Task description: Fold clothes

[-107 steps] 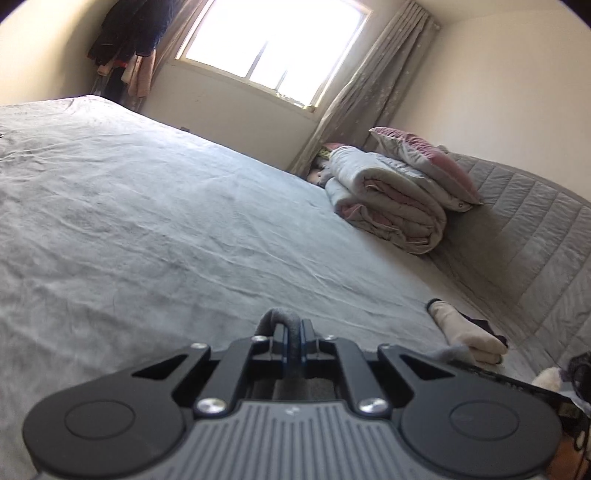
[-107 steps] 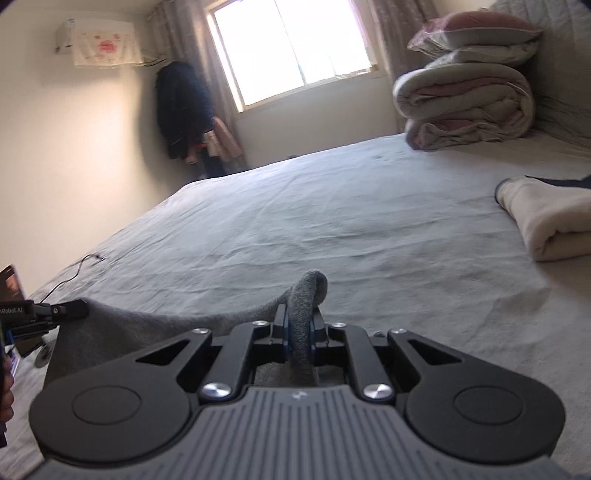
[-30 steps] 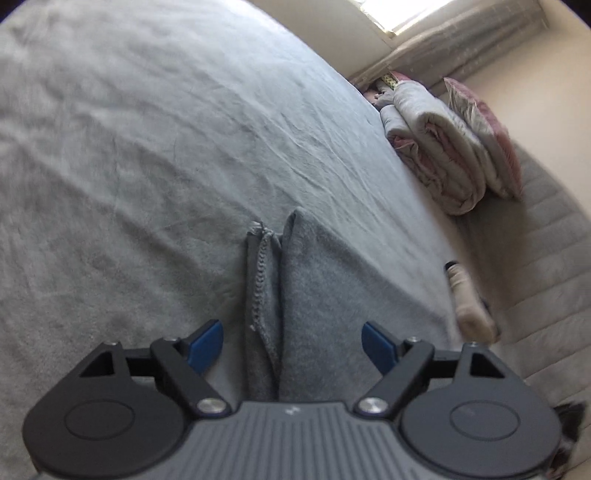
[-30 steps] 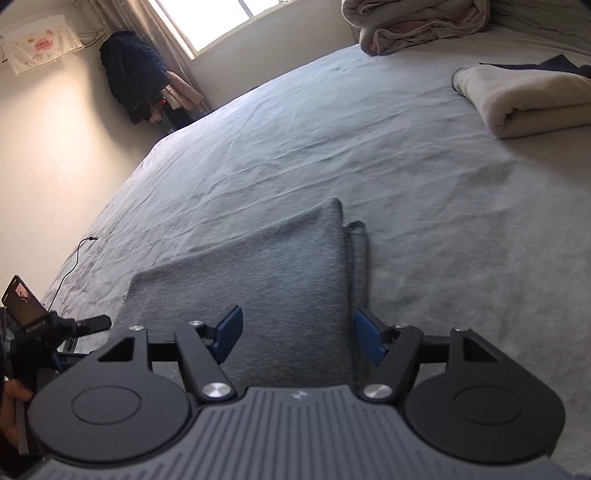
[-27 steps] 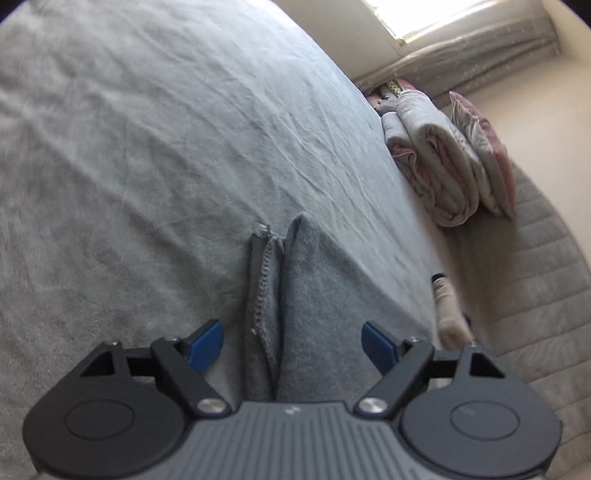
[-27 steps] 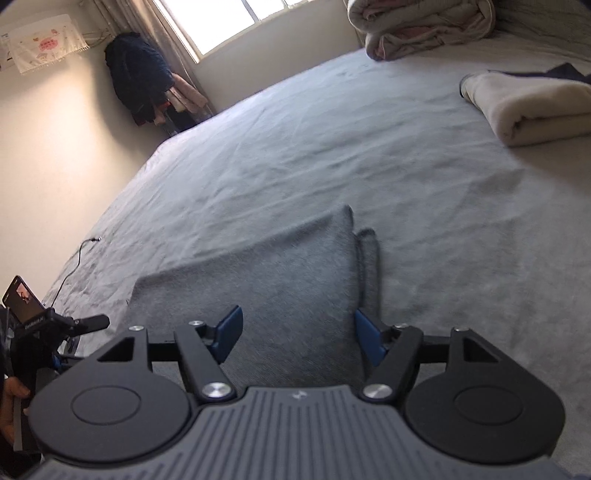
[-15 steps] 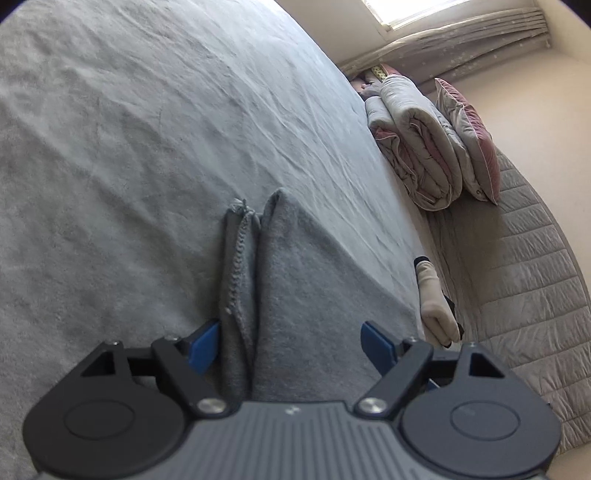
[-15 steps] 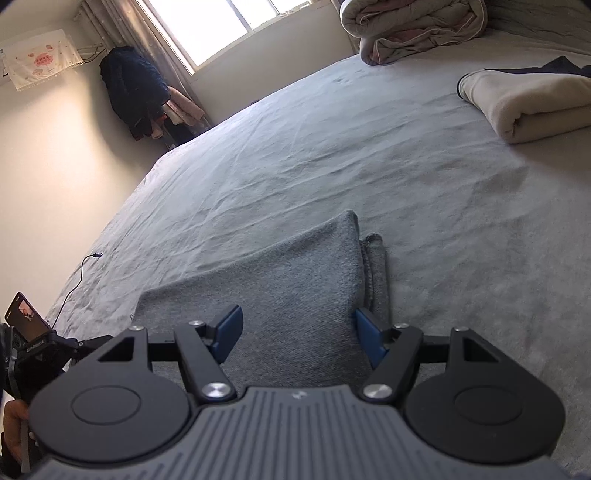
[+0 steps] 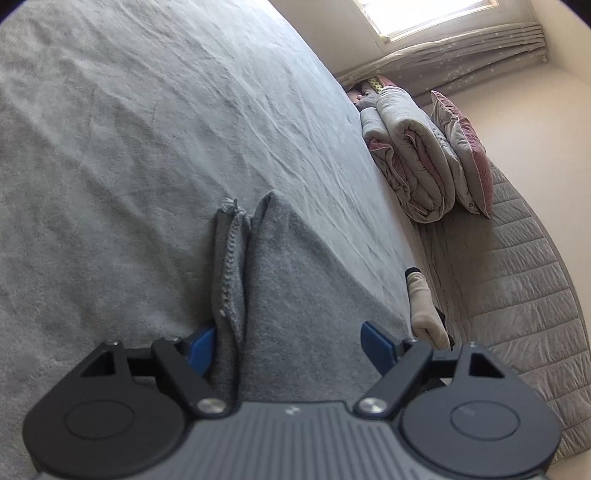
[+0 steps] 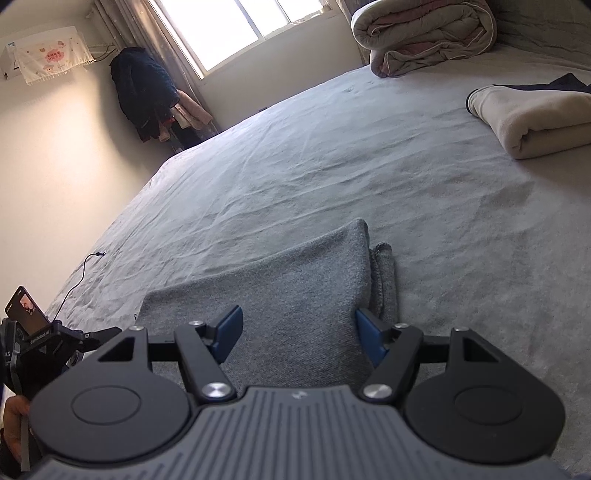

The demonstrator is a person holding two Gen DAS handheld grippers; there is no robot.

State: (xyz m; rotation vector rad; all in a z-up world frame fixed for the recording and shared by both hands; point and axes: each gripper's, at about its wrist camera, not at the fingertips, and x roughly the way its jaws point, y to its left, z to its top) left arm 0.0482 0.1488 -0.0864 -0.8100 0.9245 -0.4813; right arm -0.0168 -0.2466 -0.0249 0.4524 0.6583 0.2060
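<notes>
Grey bed (image 9: pixel 129 140) spreading ahead of both pairs of fingers, folded grey garment (image 9: pixel 295 295) lying flat between the wide-apart left gripper (image 9: pixel 286 341) and right gripper (image 10: pixel 297 334) pads, unheld, rolled quilt (image 9: pixel 410 162) far ahead, cream folded cloth (image 10: pixel 535 118) ahead-right, hanging coats (image 10: pixel 144 92) only in the right view.

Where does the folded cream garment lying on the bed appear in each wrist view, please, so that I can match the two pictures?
Left wrist view: the cream garment lies at lower right, just beyond the right fingertip, beside the quilted headboard.
Right wrist view: the cream garment lies at the upper right edge.
Shared landmark: the rolled quilt below the window.
</notes>
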